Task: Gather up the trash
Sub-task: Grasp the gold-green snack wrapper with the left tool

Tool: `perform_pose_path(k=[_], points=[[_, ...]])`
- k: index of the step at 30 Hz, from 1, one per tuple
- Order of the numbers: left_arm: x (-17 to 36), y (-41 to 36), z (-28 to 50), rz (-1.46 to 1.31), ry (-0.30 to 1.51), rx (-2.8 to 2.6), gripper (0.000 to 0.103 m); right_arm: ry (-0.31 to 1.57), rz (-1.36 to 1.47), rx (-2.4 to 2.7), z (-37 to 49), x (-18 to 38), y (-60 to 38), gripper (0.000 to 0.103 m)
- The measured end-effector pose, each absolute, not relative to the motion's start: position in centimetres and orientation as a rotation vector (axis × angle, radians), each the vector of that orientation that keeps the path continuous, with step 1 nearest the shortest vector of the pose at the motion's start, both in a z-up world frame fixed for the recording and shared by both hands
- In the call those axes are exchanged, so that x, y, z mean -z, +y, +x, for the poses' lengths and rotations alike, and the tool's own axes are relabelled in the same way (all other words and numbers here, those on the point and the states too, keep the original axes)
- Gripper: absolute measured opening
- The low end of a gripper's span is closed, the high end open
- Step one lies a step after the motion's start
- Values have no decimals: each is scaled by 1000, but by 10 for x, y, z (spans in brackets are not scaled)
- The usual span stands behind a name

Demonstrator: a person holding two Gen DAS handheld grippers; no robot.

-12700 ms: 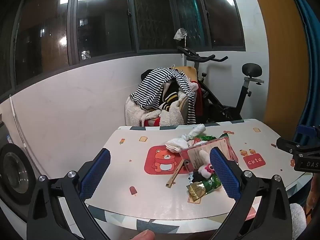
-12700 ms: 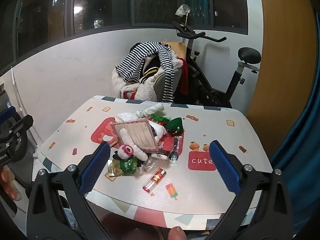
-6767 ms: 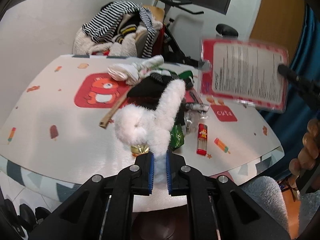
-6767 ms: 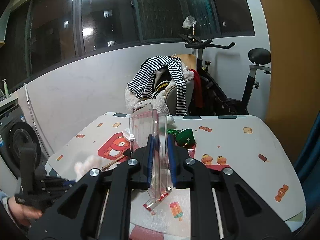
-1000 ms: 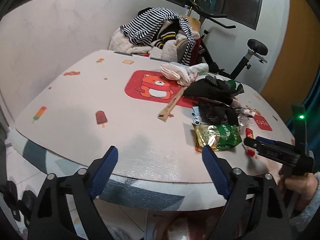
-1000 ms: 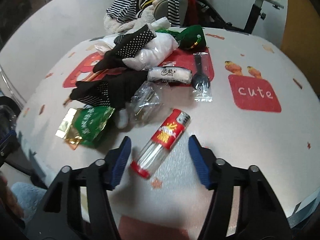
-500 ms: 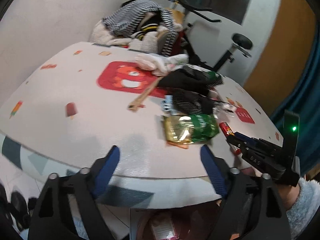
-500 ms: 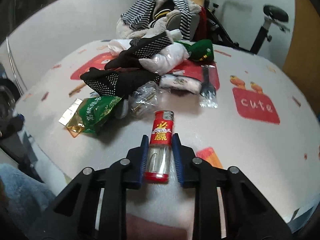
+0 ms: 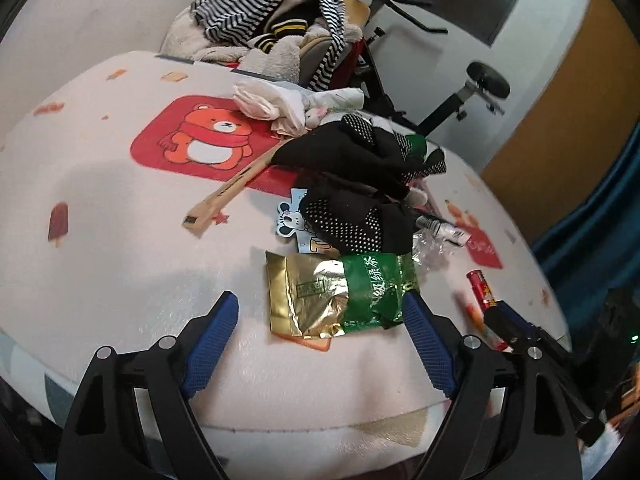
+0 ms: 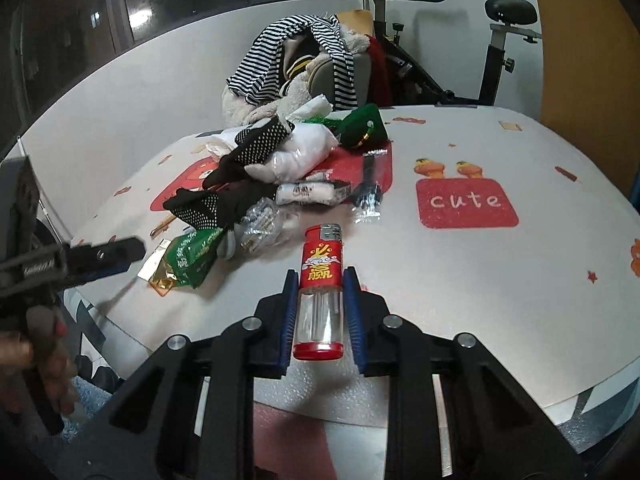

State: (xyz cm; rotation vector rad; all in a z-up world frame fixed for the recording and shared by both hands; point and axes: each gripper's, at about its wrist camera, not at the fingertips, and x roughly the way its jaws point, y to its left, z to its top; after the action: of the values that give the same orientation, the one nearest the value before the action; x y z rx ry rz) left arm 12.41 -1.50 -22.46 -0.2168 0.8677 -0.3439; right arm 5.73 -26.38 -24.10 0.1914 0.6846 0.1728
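A: White, the table point(image 9: 120, 264), printed with a red bear patch and a "cute" patch point(image 10: 466, 202); behind it a chair heaped with striped clothes point(image 10: 296, 52).

B: And on it?

A: A pile: black dotted gloves point(image 9: 356, 216), a white bundle point(image 10: 300, 156), then a green-and-gold tea packet point(image 9: 340, 294) near the front edge.

B: The left gripper point(image 9: 320, 344)?

A: Spread wide, empty, its blue fingers either side of that packet, not touching.

B: The right gripper point(image 10: 320, 312)?

A: Just closed, it clamps a red lighter point(image 10: 322, 284) by its clear lower half, above the table's near edge.
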Motion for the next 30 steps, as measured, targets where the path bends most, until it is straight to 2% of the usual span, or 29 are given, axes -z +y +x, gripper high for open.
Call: perform_pose_path(k=[6, 10, 15, 21, 26, 28, 30], points=[[237, -32, 127, -78, 901, 334, 67, 682, 223, -191, 57, 248, -268, 26], [231, -27, 131, -152, 890, 343, 67, 680, 235, -205, 57, 250, -268, 26], [228, -22, 142, -284, 924, 314, 86, 682, 242, -227, 59, 253, -267, 26], [232, -38, 155, -273, 959, 263, 92, 684, 250, -249, 60, 255, -262, 26], [238, -53, 158, -179, 961, 226, 92, 692, 266, -253, 61, 258, -264, 26], [238, -57, 156, -129, 954, 198, 83, 694, 279, -253, 62, 259, -266, 26], [237, -58, 152, -121, 939, 236, 66, 693, 288, -251, 62, 259, -269, 26]])
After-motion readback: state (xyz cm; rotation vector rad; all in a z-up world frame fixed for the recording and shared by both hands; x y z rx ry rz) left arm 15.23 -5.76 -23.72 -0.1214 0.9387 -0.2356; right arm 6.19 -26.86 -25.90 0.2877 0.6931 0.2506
